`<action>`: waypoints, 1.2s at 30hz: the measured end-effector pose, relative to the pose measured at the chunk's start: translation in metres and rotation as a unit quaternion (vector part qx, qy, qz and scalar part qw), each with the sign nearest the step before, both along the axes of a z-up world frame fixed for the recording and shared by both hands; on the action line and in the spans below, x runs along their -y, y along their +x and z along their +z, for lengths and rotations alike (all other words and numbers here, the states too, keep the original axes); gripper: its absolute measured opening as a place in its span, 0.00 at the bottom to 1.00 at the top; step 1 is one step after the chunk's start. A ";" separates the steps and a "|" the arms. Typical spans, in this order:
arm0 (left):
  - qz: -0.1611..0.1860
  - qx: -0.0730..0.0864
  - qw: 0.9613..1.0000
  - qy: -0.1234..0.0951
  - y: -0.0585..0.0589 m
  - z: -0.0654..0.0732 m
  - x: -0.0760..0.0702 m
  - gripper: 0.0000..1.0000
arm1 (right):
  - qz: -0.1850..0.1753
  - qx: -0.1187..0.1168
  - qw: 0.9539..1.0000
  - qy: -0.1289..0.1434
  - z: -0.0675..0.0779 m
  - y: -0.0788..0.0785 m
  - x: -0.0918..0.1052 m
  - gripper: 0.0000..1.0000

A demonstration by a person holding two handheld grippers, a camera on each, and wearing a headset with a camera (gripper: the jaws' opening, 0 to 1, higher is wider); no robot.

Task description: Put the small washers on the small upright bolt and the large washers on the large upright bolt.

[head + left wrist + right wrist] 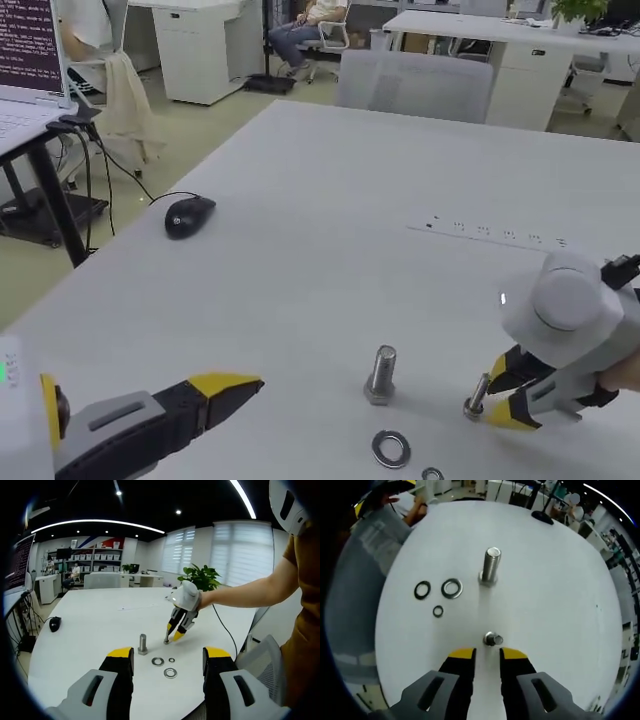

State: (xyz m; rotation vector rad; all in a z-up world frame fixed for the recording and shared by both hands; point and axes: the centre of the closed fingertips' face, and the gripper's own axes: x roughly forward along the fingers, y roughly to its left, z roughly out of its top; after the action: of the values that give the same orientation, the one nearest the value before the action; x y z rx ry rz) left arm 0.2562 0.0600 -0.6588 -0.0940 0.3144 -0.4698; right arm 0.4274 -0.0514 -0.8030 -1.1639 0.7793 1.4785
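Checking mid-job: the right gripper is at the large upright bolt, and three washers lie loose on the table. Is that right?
Not quite. The right gripper view shows the right gripper at the small bolt, not the large bolt, which stands apart, further ahead. The rest holds: two large washers and one small washer lie loose on the table.

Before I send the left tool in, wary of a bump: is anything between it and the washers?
Nothing visible. The washers lie ahead of the left tool on bare table; the large bolt and right tool stand beyond.
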 end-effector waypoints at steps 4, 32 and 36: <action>-0.007 0.005 1.000 0.003 -0.002 0.003 0.004 0.55 | -0.010 -0.002 1.000 0.001 0.001 -0.009 0.010 0.20; -0.026 0.024 0.999 0.011 -0.025 0.019 0.013 0.55 | -0.012 -0.033 0.999 0.009 -0.017 -0.087 0.014 0.19; -0.022 0.022 0.999 0.013 -0.026 0.018 0.010 0.55 | -0.006 -0.029 0.999 0.013 -0.019 -0.085 0.003 0.19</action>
State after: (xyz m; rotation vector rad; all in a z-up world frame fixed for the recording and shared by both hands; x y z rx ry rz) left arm 0.2302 0.0500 -0.6411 -0.0518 0.2792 -0.5097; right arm 0.3424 -0.0547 -0.8222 -1.0981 0.8037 1.5137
